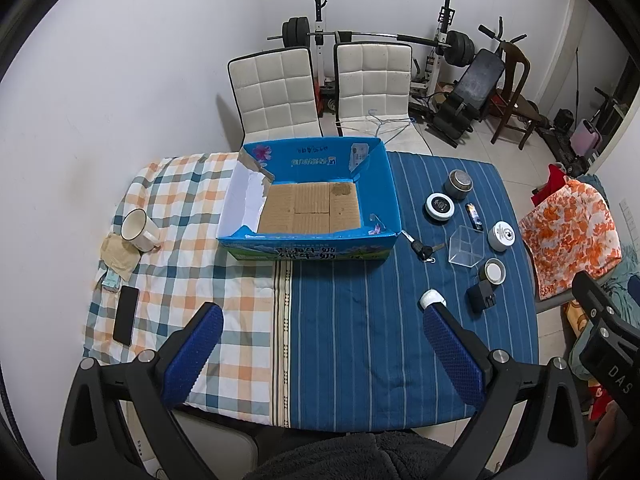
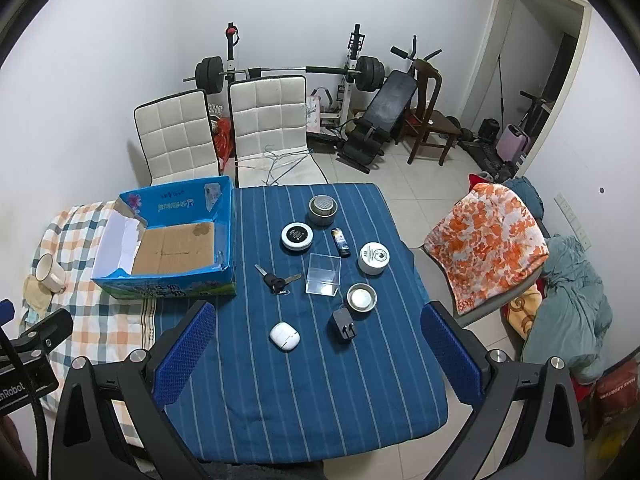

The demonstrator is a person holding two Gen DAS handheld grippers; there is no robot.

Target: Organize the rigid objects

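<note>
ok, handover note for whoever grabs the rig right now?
Left hand-held gripper: open, holding nothing, above the near table edge.
Right hand-held gripper: open, holding nothing, over the blue striped cloth.
Blue cardboard box: nothing in it, bare cardboard floor showing.
Loose on the cloth, right of the box: keys, clear plastic box, white earbud case, black charger, lighter, four round tins.
Done: nothing boxed yet. Left: presumably all nine items.
</note>
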